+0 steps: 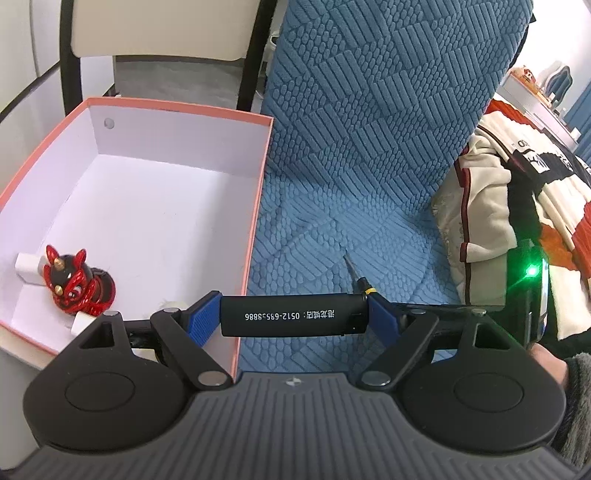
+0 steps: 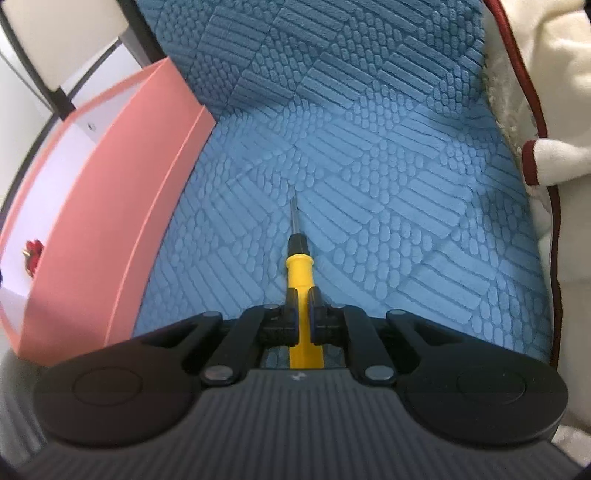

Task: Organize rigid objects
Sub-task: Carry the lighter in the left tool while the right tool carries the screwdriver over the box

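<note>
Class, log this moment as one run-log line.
left gripper: shut on black lighter | right gripper: shut on yellow screwdriver | pink box: holds red figurine

Home setting, likely living room or bedroom. Blue quilted textured sofa cover point(image 1: 369, 122) fills most of both views, seat and backrest. Cream, red and black fleece garment point(image 1: 517, 199) heaped on seat at right. Cream-cushioned chair with black metal frame point(image 1: 159, 29) behind. Open pink cardboard shoebox with white interior point(image 1: 255, 206) resting on seat, red and black lion-dance figurine point(image 1: 74, 284) inside. Far right background: small, blurry desk and blue curtain.
</note>
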